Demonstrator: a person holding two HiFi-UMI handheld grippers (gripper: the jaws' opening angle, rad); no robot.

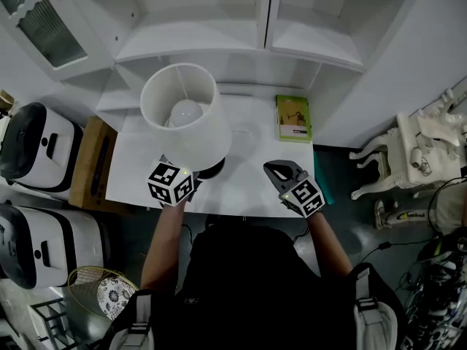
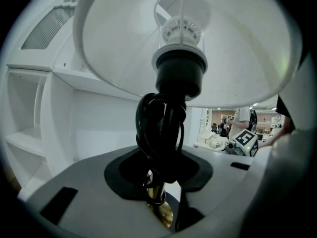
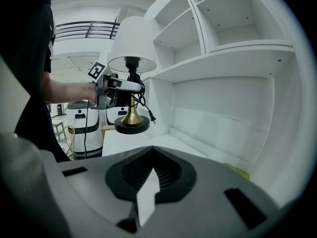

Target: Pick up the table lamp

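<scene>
Shelving unit (image 1: 270, 20), white, open compartments, fills the far wall; glass-paned door panel (image 1: 44, 24) at its upper left. Bench (image 1: 252, 195) below it, white and plain, pushed against the shelving. Floor dark grey. Two white-and-black rounded machines (image 1: 36, 148) stand on the floor to the left, a brown flat box (image 1: 91, 162) between them and the bench edge; carved white chair (image 1: 416, 148) and tangled cables to the right; wire basket (image 1: 98, 286) lower left. Table lamp (image 1: 186, 119): white drum shade, bulb inside, brass stem (image 2: 156, 195), round black base (image 3: 132, 125). The right gripper view shows the base held clear of the bench, above its left part. Black cord (image 2: 161, 133) is wound around the upper stem, its plug hanging loose. Green book (image 1: 293, 117) lies flat at the bench's back right, well apart from the lamp; cover print too small to read. Left gripper (image 2: 158, 182) is clamped on the brass stem below the cord coil. Right gripper (image 1: 277, 170) hovers over the bench front right, jaws drawn together to a thin sliver, nothing between them. Black-and-white square markers on both gripper cubes; no legible words.
</scene>
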